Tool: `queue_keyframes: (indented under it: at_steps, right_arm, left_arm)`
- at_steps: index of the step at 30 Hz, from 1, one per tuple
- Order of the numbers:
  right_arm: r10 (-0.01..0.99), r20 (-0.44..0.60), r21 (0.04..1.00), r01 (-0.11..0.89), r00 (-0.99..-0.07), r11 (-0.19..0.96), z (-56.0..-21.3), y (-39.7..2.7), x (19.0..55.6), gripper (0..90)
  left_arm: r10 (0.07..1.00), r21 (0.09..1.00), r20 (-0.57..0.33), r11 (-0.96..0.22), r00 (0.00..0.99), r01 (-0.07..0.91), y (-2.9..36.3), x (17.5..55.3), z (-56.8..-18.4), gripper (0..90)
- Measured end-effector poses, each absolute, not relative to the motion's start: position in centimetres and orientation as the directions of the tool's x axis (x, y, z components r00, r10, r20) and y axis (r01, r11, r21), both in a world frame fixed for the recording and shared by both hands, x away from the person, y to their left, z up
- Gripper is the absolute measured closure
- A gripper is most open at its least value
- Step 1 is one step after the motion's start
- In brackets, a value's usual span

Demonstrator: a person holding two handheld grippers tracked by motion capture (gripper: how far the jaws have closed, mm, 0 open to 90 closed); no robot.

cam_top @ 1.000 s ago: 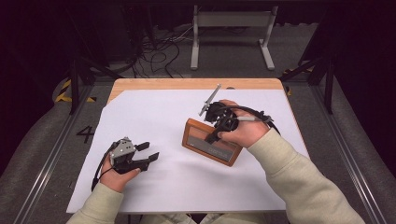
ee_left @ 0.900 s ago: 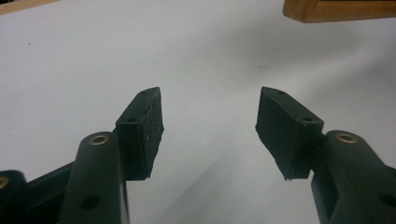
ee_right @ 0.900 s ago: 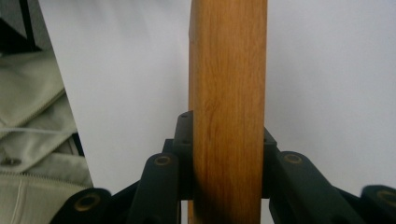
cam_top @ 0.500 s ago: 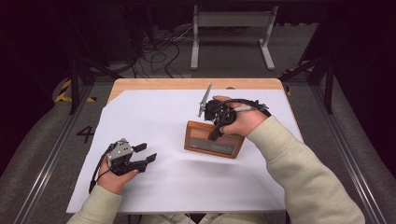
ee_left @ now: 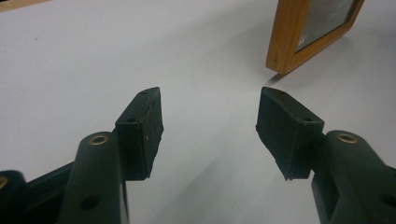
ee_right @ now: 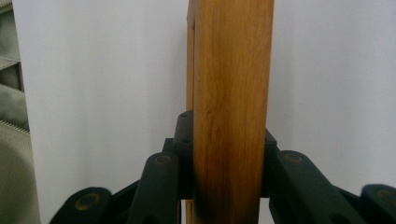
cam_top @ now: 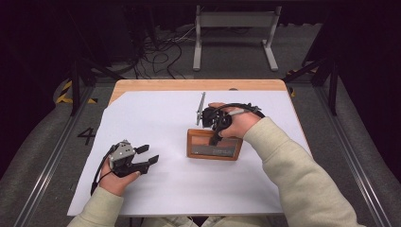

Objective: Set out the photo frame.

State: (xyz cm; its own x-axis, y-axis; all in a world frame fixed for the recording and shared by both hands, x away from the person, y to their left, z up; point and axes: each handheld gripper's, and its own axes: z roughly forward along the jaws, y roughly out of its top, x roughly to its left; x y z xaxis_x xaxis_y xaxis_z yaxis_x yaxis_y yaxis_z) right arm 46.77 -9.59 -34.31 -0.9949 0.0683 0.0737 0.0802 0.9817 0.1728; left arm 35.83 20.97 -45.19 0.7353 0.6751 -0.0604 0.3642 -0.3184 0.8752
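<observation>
While the frame (cam_top: 213, 150) is sitting near the middle of the white sheet (cam_top: 156, 189), its top edge is being held by the right claw (cam_top: 213, 136), whose jaws are clenching the wooden rail from both sides; in the right gripper view that rail (ee_right: 231, 112) is running straight up between them. The frame looks to be leaning back, its glass front facing the person, with its lower edge on or very near the sheet; whether it is bearing its own weight I cannot tell. A thin grey strut (cam_top: 201, 108) is sticking out beyond the right hand, probably the frame's back stand. So the grasp is done, and the setting down seems to be in its last part: what is left, I judge, is resting the frame steadily, perhaps on that stand, and letting go.

The left claw (cam_top: 147, 155) is lying released and empty, low over the sheet and well apart from the frame, its jaws pointing toward it; in the left gripper view a frame corner (ee_left: 285, 51) is showing beyond the gap.

Nothing is crowding the frame on the bench (cam_top: 189, 85), so nothing is standing in the way. A metal stand (cam_top: 234, 21) and cables (cam_top: 163, 47) are lying on the floor behind.
</observation>
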Motion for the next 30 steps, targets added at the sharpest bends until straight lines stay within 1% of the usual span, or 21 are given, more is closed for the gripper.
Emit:
queue_keyframes:
  at_steps: [2, 5, 8, 12, 15, 17, 18, 22, 26, 30]
  right_arm:
    - [0.032, 0.071, 0.174, 0.044, -0.997, 0.984, -34.7, -9.5, 46.9, 71.5]
    - [-0.001, 0.095, 0.191, 0.017, -0.995, 0.981, -35.1, -9.2, 47.0, 71.6]
    - [0.006, 0.089, 0.186, 0.022, -0.996, 0.982, -35.1, -9.2, 47.2, 71.6]
    - [0.031, 0.087, 0.213, 0.050, -0.996, 0.976, -35.1, -9.5, 47.6, 69.3]
    - [0.056, 0.063, 0.234, 0.069, -0.996, 0.970, -35.0, -9.8, 47.9, 63.3]
    - [0.091, 0.048, 0.246, 0.100, -0.995, 0.964, -35.1, -10.0, 48.0, 53.9]
    - [0.091, 0.048, 0.246, 0.100, -0.995, 0.964, -35.1, -10.0, 48.0, 53.9]
    - [0.142, 0.031, 0.272, 0.145, -0.989, 0.951, -35.4, -10.3, 48.3, 40.3]
    - [0.192, 0.013, 0.314, 0.186, -0.981, 0.931, -35.1, -11.0, 48.5, 34.2]
    - [0.252, -0.026, 0.380, 0.224, -0.967, 0.897, -34.6, -12.1, 48.1, 32.9]
  left_arm:
    - [0.675, 0.875, -0.060, -0.318, 0.736, 0.364, 21.0, 35.8, -45.2, 41.2]
    - [0.674, 0.875, -0.060, -0.319, 0.736, 0.363, 20.9, 35.8, -45.2, 41.2]
    - [0.674, 0.876, -0.061, -0.318, 0.736, 0.364, 20.9, 35.9, -45.2, 41.2]
    - [0.672, 0.875, -0.062, -0.319, 0.738, 0.364, 20.9, 35.8, -45.2, 41.2]
    - [0.673, 0.876, -0.061, -0.318, 0.737, 0.363, 20.9, 35.8, -45.2, 41.2]
    - [0.673, 0.876, -0.061, -0.318, 0.737, 0.363, 20.9, 35.8, -45.2, 41.1]
    - [0.673, 0.876, -0.061, -0.318, 0.737, 0.363, 20.9, 35.8, -45.2, 41.1]
    - [0.674, 0.876, -0.057, -0.321, 0.737, 0.361, 21.0, 35.9, -45.2, 41.0]
    - [0.674, 0.875, -0.057, -0.321, 0.736, 0.362, 21.0, 35.9, -45.2, 40.7]
    - [0.673, 0.876, -0.061, -0.318, 0.737, 0.363, 21.0, 36.0, -45.2, 40.3]
